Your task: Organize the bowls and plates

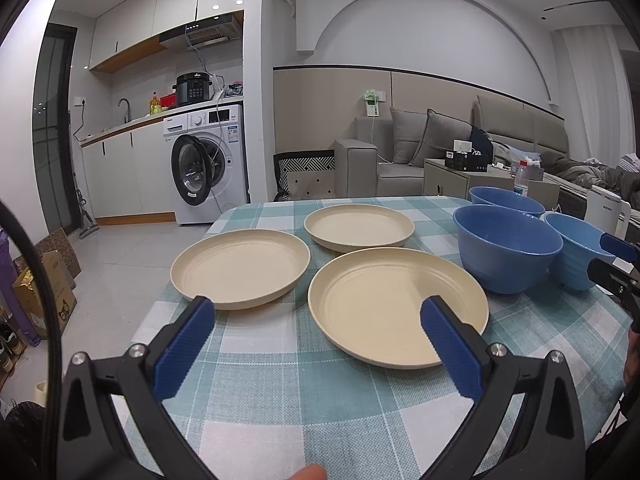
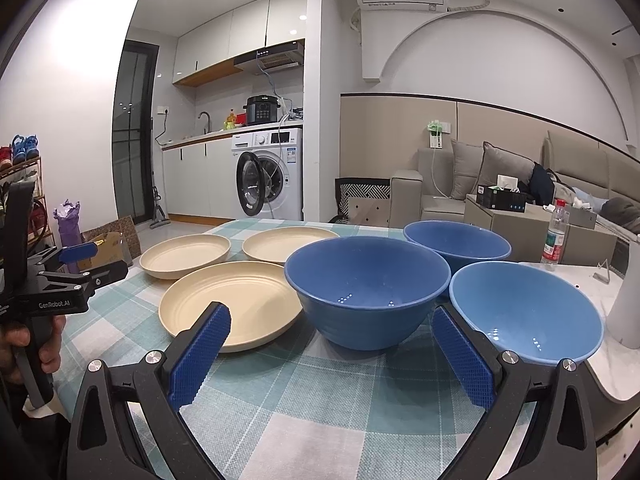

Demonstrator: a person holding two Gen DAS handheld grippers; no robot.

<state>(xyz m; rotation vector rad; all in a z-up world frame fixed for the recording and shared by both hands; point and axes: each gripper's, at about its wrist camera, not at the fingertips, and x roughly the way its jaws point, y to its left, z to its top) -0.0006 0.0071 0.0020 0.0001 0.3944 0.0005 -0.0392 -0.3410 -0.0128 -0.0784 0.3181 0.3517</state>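
Observation:
Three cream plates lie apart on the checked tablecloth: a near plate (image 1: pixel 396 304) (image 2: pixel 232 304), a left plate (image 1: pixel 240 266) (image 2: pixel 184 254) and a far plate (image 1: pixel 358 226) (image 2: pixel 288 242). To their right stand three blue bowls: a dark middle bowl (image 1: pixel 508 246) (image 2: pixel 366 284), a far bowl (image 1: pixel 506 200) (image 2: pixel 456 242) and a lighter right bowl (image 1: pixel 576 252) (image 2: pixel 524 308). My left gripper (image 1: pixel 316 312) hovers open just before the near plate, its right pad over the plate's rim. My right gripper (image 2: pixel 330 320) is open in front of the dark middle bowl, holding nothing.
The table (image 1: pixel 320 392) has a teal checked cloth; its left edge drops to the floor. A white marble counter (image 2: pixel 600 304) with a water bottle (image 2: pixel 556 236) and a white appliance (image 2: pixel 630 308) adjoins on the right. A hand (image 2: pixel 36 340) holds the left gripper.

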